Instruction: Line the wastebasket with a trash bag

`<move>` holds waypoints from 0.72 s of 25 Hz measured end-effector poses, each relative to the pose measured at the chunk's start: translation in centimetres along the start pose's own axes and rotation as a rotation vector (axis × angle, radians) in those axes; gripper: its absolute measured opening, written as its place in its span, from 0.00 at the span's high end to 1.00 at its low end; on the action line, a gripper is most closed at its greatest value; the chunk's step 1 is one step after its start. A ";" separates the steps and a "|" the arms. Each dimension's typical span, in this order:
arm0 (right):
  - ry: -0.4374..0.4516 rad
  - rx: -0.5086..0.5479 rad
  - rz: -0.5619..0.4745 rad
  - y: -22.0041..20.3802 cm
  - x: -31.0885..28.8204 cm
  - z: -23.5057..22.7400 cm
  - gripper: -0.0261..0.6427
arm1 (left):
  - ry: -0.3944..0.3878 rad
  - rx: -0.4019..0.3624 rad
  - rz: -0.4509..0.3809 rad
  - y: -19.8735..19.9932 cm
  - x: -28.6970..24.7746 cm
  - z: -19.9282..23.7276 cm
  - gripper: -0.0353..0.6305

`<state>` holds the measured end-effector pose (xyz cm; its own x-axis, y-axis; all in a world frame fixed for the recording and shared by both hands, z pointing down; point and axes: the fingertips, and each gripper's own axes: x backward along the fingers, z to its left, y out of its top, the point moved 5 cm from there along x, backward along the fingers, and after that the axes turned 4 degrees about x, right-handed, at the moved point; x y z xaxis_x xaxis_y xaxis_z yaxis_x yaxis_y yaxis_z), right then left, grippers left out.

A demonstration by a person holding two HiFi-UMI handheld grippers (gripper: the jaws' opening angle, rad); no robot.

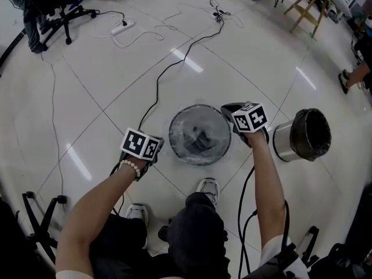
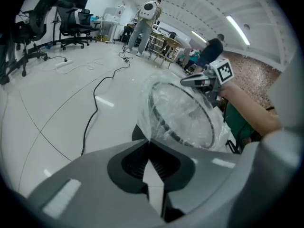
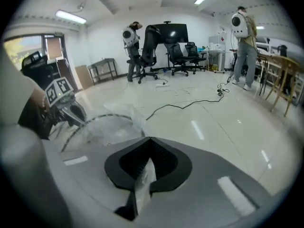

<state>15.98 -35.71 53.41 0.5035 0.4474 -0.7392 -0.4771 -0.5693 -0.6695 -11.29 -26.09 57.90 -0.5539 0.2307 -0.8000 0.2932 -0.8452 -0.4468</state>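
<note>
A black mesh wastebasket (image 1: 199, 134) stands on the white floor with a clear trash bag (image 1: 192, 127) draped in and over its rim. My left gripper (image 1: 152, 151) sits at the rim's left side, shut on the bag's edge. In the left gripper view the film (image 2: 183, 113) runs from the rim (image 2: 159, 120) into the closed left gripper (image 2: 148, 144). My right gripper (image 1: 232, 114) is at the rim's upper right, also shut. In the right gripper view a strip of clear plastic (image 3: 142, 179) is pinched inside the right gripper (image 3: 149, 139).
A metal bin (image 1: 302, 135) lies on its side just right of the basket. A black cable (image 1: 174, 65) crosses the floor from behind it, and a power strip (image 1: 123, 27) lies farther back. Office chairs (image 1: 58, 4) and a wooden stool (image 1: 308, 7) stand at the back. My shoes (image 1: 208, 188) are close in front.
</note>
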 end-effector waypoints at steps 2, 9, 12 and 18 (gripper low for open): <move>-0.062 0.031 0.073 -0.8 -0.7 -0.9 0.96 | 0.011 -0.033 0.040 -0.8 -0.8 -0.1 0.93; -0.047 -0.047 0.101 -3.6 -2.2 -1.9 0.96 | 0.031 -0.123 0.073 -1.4 -2.4 -1.5 0.92; -0.095 0.038 0.007 -2.3 -1.9 -2.1 0.96 | 0.103 -0.101 0.011 -0.1 -1.5 -0.1 0.92; -0.135 0.086 0.000 0.6 -4.4 -2.6 0.96 | 0.182 -0.076 0.005 0.3 -1.6 1.7 0.93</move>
<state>15.32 -39.80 56.43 0.4047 0.5392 -0.7385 -0.5403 -0.5106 -0.6689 -11.61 -27.54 59.70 -0.4039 0.3158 -0.8585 0.3577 -0.8092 -0.4660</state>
